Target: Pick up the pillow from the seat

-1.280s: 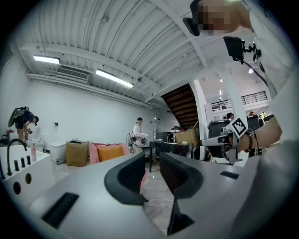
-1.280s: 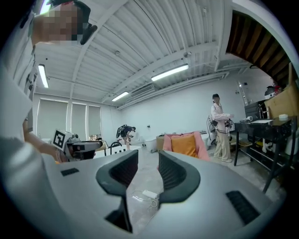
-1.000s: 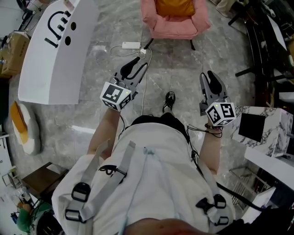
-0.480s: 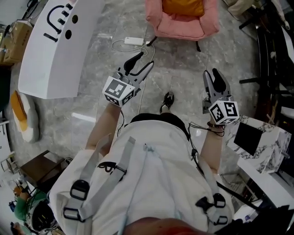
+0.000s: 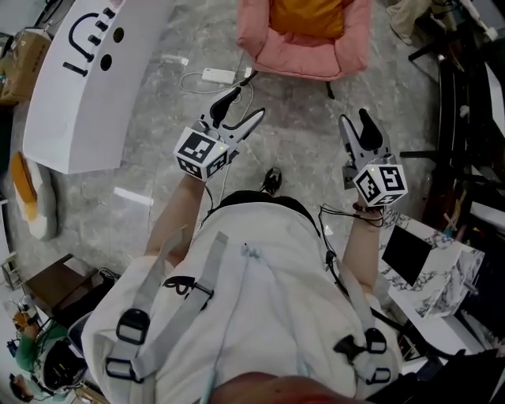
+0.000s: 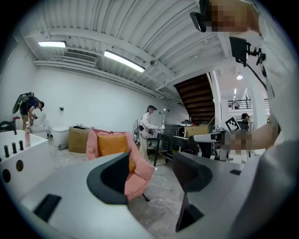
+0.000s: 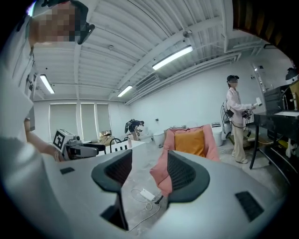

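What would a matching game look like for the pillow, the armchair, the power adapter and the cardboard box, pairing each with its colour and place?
Things:
1. pillow
2. armchair
3. power adapter
4. cardboard box

Colour and place:
A. pink, standing on the grey floor ahead of the person
B. white, lying on the floor with its cable
C. orange, resting on the seat
D. brown, at the far left edge of the head view

Pairs: 1-C, 2-A, 3-B, 4-D
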The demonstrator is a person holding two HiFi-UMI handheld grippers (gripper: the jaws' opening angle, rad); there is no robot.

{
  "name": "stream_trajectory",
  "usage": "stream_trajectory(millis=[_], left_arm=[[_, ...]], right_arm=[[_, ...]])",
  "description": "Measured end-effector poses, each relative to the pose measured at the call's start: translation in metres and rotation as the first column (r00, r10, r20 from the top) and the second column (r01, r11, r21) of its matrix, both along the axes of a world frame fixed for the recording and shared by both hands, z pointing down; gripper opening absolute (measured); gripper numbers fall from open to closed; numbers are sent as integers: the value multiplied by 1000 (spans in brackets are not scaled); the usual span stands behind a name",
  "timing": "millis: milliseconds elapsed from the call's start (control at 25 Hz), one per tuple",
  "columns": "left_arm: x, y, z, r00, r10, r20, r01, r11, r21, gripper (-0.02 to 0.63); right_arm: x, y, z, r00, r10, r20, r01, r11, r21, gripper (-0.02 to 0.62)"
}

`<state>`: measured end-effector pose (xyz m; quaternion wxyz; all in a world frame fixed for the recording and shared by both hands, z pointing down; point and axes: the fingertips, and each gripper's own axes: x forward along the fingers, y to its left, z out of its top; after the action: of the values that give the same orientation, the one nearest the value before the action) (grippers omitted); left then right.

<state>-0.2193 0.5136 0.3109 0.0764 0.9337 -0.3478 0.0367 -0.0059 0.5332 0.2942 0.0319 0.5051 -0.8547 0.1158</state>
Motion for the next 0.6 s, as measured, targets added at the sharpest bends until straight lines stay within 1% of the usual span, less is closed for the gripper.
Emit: stream_trajectory(millis=[120,240,320,400,480,600], left_arm=[[14,-15,0,1000,-22,9,22,1000,22,289],[21,-31,5,999,-43,9,43,999,8,299],[23,-38,8,999,-48,-4,48,999,-6,307],[20,-46,7,998,-66,-10,66,998,-10,313],[25,-53,8,996,-84,1,84,996,-10,329],[48,-57,14,998,-64,18,65,998,-24,350]], right_arm=[[12,-21,-1,1000,-26,2,26,1000,5,235],[16,-37,0,999,-54,-3,54,999,-1,248],[19,-43,1,998,-63,-12,63,998,-7,253],[21,-53,3,997,-73,-4,72,997,-13,253],[29,-63,7,997,-77,11,77,997,-24,256],[51,-66,14,997,-67,25,68,997,-41,273]])
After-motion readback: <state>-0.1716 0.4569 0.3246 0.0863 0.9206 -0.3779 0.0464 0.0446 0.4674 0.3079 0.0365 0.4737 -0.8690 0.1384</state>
